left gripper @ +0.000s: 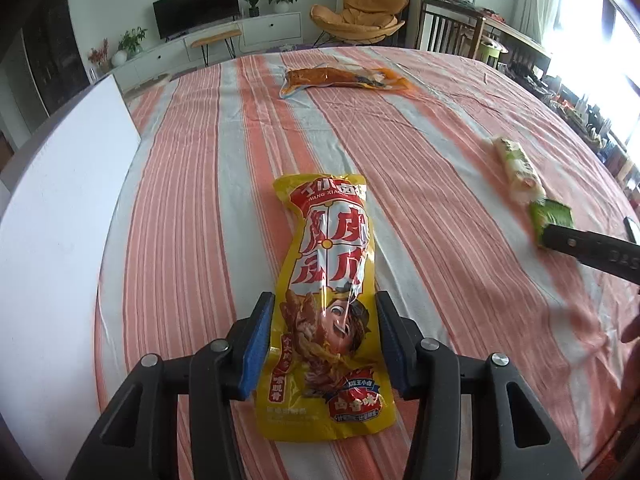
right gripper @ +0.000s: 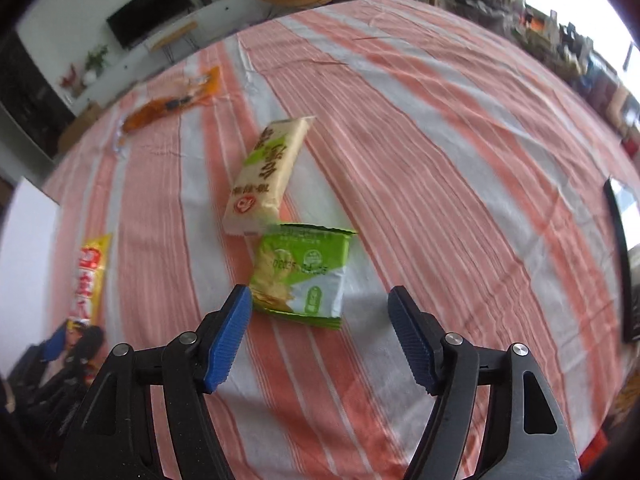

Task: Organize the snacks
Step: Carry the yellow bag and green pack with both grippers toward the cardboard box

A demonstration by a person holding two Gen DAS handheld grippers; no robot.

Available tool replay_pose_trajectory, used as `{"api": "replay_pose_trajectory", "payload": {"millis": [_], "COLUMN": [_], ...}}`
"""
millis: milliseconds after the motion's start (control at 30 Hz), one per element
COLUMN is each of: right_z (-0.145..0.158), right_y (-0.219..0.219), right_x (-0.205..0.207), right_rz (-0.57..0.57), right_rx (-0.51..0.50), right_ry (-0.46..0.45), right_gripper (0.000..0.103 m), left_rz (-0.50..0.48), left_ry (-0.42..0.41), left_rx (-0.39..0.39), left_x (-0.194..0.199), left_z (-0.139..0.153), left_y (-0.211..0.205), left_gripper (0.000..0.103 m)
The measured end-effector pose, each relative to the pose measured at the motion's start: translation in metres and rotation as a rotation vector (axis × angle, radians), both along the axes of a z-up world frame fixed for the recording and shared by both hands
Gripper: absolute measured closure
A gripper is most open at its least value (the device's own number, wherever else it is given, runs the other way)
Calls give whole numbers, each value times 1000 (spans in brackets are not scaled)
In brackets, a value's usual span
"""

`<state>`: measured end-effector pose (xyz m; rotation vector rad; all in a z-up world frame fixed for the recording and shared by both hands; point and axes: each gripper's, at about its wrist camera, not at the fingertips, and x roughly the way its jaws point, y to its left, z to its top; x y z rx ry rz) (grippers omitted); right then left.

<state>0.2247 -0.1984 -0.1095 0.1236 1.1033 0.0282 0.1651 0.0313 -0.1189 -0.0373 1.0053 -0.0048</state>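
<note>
Yellow snack pouch point(left gripper: 326, 300): lies lengthwise on the striped cloth point(left gripper: 440, 140), near end between the left claw's blue pads; pads touch both edges.
Left claw point(left gripper: 325, 344): closed on the yellow snack pouch, gripping it at the sides.
Green snack packet point(right gripper: 302, 276): flat on the cloth, just ahead of the right claw, nearer its left pad; contact with that pad cannot be told.
Right claw point(right gripper: 320, 336): open wide, holding nothing.
Cream snack packet point(right gripper: 266, 174): directly beyond the green packet, its near end touching or overlapping the green one's far edge.
Orange snack pouch point(left gripper: 344, 78): far side of the cloth, well apart from the others.
White board point(left gripper: 60, 208): at the left edge of the desk, beside the yellow pouch.
Background: television point(left gripper: 196, 6), potted plants and an orange lounge chair point(left gripper: 358, 14) beyond the desk.
</note>
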Motion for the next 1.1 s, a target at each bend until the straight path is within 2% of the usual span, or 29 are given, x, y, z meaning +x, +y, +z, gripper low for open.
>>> {"api": "replay_pose_trajectory", "payload": {"millis": [33,67,100,167,200,300,400,433,467,500,567,600,633,667,733,867,900,933,967,1000,1033,1067,1100], "right_z": [0,0,2,9,13,23,22,22,23,25,35,40,41,42,36,10,8,8,8,12,14,17,19], "right_y": [5,4,-1,-13,-19,-41,-53,-55,-54,-50,-27,-11,-2,9,20,32,34,36,35,32,29,23,21], "right_x": [1,0,-3,-11,-17,-39,-50,-51,-51,-50,-35,-23,-16,-6,10,28,27,26,27,30,32,34,32], "right_rz": [13,8,-10,-28,-30,-28,-40,-55,-64,-63,56,170,251,382,546,703,717,731,714,659,629,590,574], "right_rx": [-15,-13,9,55,96,181,261,264,258,249,164,87,56,19,-70,-151,-166,-174,-166,-153,-111,-37,-38], "right_ry": [-20,-30,-40,-47,-54,-49,-41,-46,-52,-62,-116,-132,-137,-132,-76,73,68,43,44,52,76,117,122], "right_gripper": [35,55,62,90,97,97,91,67,39,37,37,36,35,35,35,33,34,41,65,85,98,98,98], "left_rz": [-1,-1,-1,-9,-17,-36,-46,-49,-53,-61,-77,-79,-78,-78,-73,-71,-75,-80,-83,-87,-89,-91,-92], "left_ry": [4,3,1,-5,-20,-42,-53,-61,-66,-70,-75,-76,-77,-77,-76,-63,-63,-64,-65,-68,-70,-76,-80], "left_rx": [-34,-69,-98,-154,-180,-200,-221,-223,-223,-223,-229,-233,-238,-244,-248,-275,-279,-279,-278,-279,-282,-285,-284], "left_x": [-4,-9,-15,-31,-41,-61,-76,-83,-86,-90,-94,-97,-100,-105,-112,-119,-120,-118,-118,-118,-119,-119,-120], "left_z": [4,9,15,30,39,55,64,68,71,75,80,83,86,89,91,94,95,95,96,99,100,102,103], "left_y": [3,6,9,16,19,22,25,26,27,27,28,30,34,38,43,46,46,45,45,44,46,47,47], "left_gripper": [54,54,55,55,55,55,55,55,55,55,55,55,55,55,55,55,55,55,55,55,55,55,55]}}
